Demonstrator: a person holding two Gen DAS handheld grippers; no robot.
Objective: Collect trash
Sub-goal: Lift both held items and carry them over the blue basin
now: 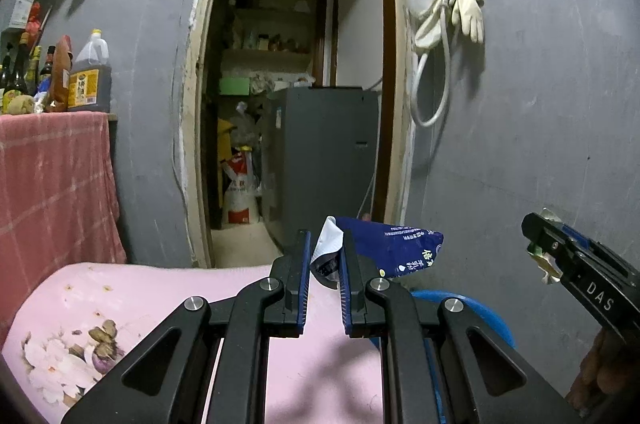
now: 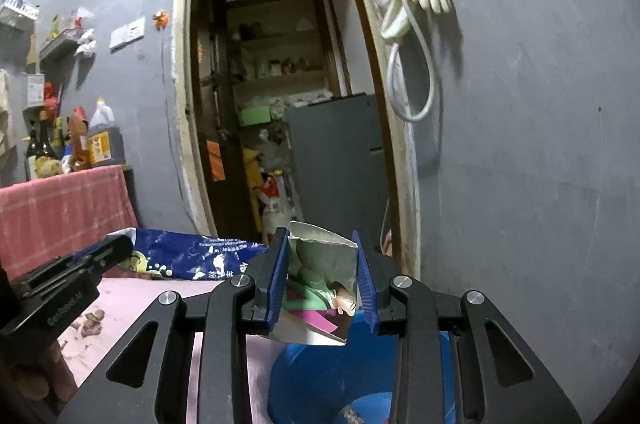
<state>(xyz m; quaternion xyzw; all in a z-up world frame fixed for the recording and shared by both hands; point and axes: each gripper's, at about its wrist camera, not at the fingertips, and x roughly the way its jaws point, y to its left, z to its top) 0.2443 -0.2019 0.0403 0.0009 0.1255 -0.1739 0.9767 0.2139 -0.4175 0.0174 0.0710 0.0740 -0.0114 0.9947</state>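
My left gripper (image 1: 326,256) is shut on a dark blue snack bag (image 1: 396,248) with a white torn end, held in the air above a pink flowered tabletop (image 1: 132,292). The same blue snack bag (image 2: 188,258) shows at the left of the right wrist view. My right gripper (image 2: 322,264) is shut on a green and white printed wrapper (image 2: 320,284), hanging over a blue bin (image 2: 316,380). In the left wrist view the right gripper (image 1: 538,244) reaches in from the right with the crumpled wrapper (image 1: 550,270) in it, and the blue bin (image 1: 476,308) peeks out behind my fingers.
An open doorway (image 1: 296,104) leads to a storeroom with a grey cabinet (image 1: 324,160) and sacks. A shelf draped in a pink cloth (image 1: 52,184) with several bottles (image 1: 88,76) stands at left. Gloves and a hose (image 1: 452,20) hang on the grey wall. Peel scraps (image 1: 104,340) lie on the tabletop.
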